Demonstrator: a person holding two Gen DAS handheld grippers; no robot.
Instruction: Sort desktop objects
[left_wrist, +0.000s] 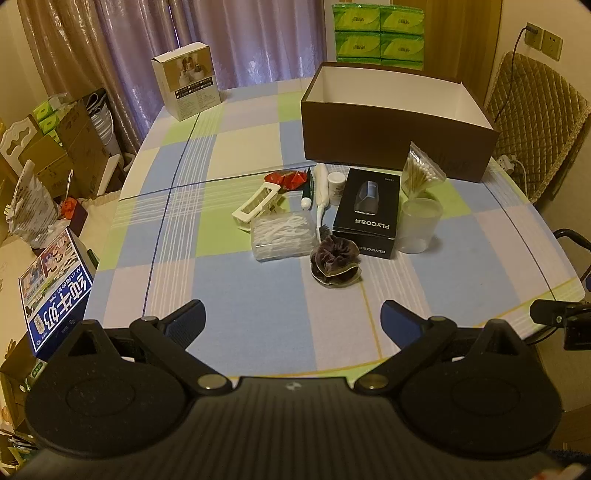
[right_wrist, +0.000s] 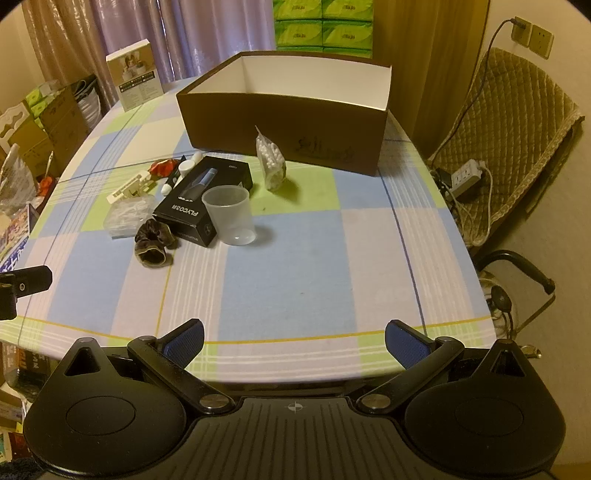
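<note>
Both grippers, left (left_wrist: 293, 319) and right (right_wrist: 294, 339), hang spread and empty at the worktop's (right_wrist: 295, 273) near edge, the clutter around the black box (left_wrist: 367, 212) bunched before the open brown box (left_wrist: 395, 122), likely its destination.

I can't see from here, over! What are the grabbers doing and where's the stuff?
Left gripper open, empty; right gripper open, empty. Clutter heaped before the brown box, box looks empty. Nothing blocking the approach.
</note>
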